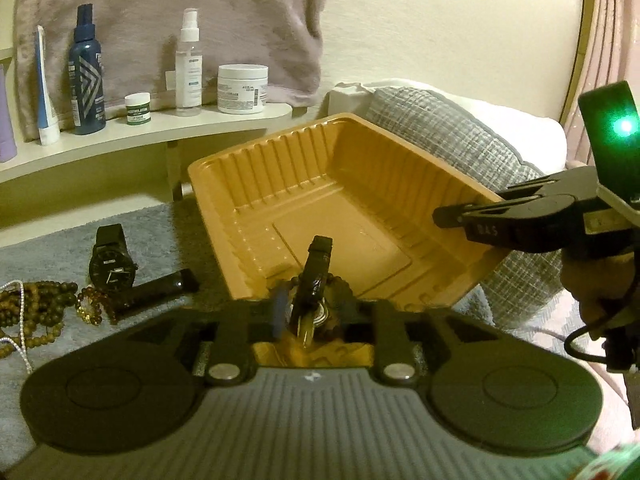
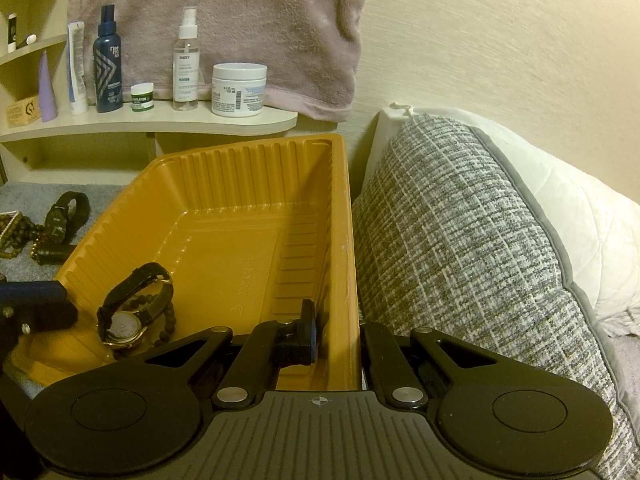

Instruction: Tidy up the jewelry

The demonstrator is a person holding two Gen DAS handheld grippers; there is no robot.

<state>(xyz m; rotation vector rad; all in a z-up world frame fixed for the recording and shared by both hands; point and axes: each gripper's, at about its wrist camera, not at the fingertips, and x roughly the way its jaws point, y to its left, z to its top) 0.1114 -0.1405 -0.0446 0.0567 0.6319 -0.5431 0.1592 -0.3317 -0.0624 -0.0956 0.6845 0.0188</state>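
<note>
Watch in hand: your left gripper (image 1: 310, 312) is clamped on a gold-cased watch (image 2: 124, 326), and there it is, just over the near-left corner of the tray floor, strap looping up behind the dial. From the left wrist view you only get the dark strap end (image 1: 318, 258) poking up; the case is buried between the fingers.
Bead bracelet: a dark bead bracelet (image 2: 168, 322) curls around that watch. I cannot tell whether it lies on the tray floor or hangs with the watch.
Tray: the orange tray (image 2: 224, 216) sits tilted, its right wall against the grey woven cushion (image 2: 460, 240). Its near edge is cut off by both gripper bodies.
Right gripper: your right gripper (image 2: 344, 344) straddles the tray's right wall, left finger inside, right finger outside. The outer finger is mostly hidden behind the wall, but the wall looks pinched between them.
Still on the mat: a black watch (image 1: 110, 264) lies on the grey mat (image 1: 160, 232) just left of the tray, dial up, one strap splayed toward the tray.
Bead pile: brown bead strands (image 1: 40, 304) and an amber bracelet (image 1: 90, 304) sit touching that watch's strap. A white pearl string (image 1: 18, 336) runs off the left edge, so its length is anyone's guess.
Shelf behind: blue spray bottle (image 2: 108, 68), clear spray bottle (image 2: 186, 64), white jar (image 2: 239, 89), small green-labelled pot (image 2: 142, 97); labels too blurred to read.
</note>
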